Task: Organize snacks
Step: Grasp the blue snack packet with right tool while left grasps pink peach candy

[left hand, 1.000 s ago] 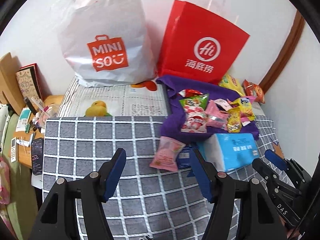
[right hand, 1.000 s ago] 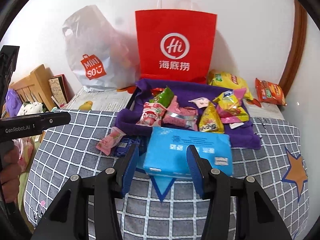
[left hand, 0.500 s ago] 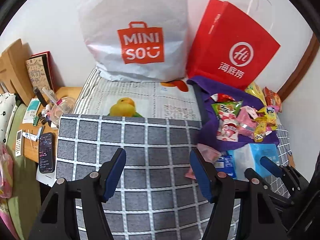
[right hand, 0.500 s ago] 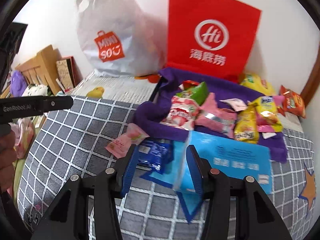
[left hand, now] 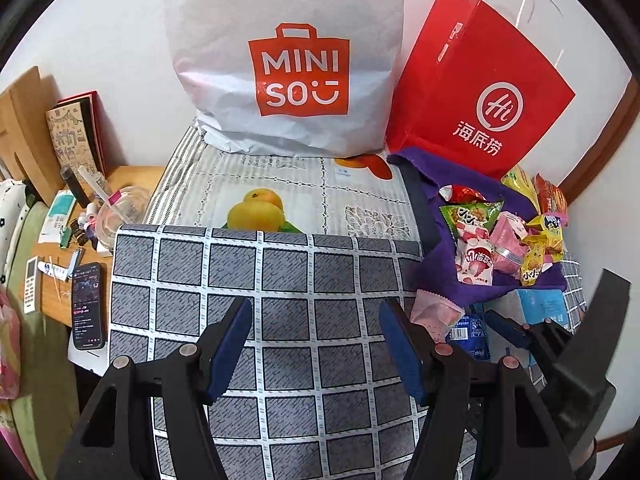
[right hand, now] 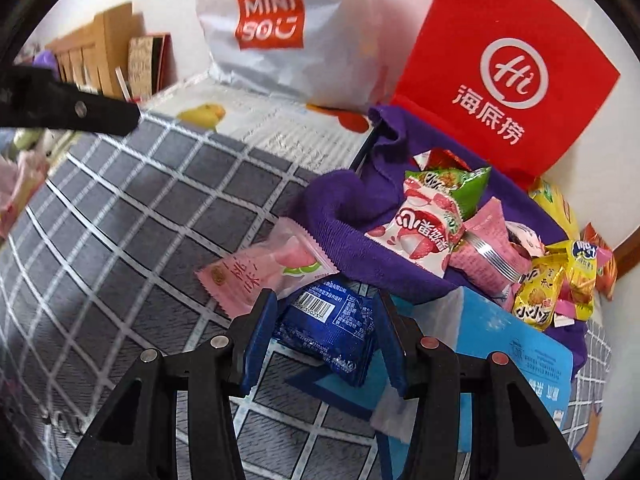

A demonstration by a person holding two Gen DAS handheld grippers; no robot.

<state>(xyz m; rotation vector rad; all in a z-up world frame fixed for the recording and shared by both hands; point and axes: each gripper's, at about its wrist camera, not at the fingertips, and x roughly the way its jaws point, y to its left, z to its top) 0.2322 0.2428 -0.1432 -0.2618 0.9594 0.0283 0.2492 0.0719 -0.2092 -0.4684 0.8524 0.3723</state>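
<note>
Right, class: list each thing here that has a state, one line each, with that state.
Left gripper: open, empty, over the checked cloth.
Right gripper: open, blue packet between its fingers, not pressed.
Pink packet: flat, overlapping the blue packet.
Red bag: upright.
Phone: screen lit.

A plain white wall (left hand: 100,40) closes the back of the scene, evenly lit and without any window in view. At its right end a dark brown wooden trim (left hand: 600,136) runs up in a curve. Along the left edge stands a low wooden side table (left hand: 132,176), pushed up to the wall, with a light wooden rack (left hand: 20,128) upright at its back corner. The main surface is covered by a grey checked cloth (left hand: 280,280) at the front edge and a fruit-print cloth (left hand: 304,184) toward the wall.
</note>
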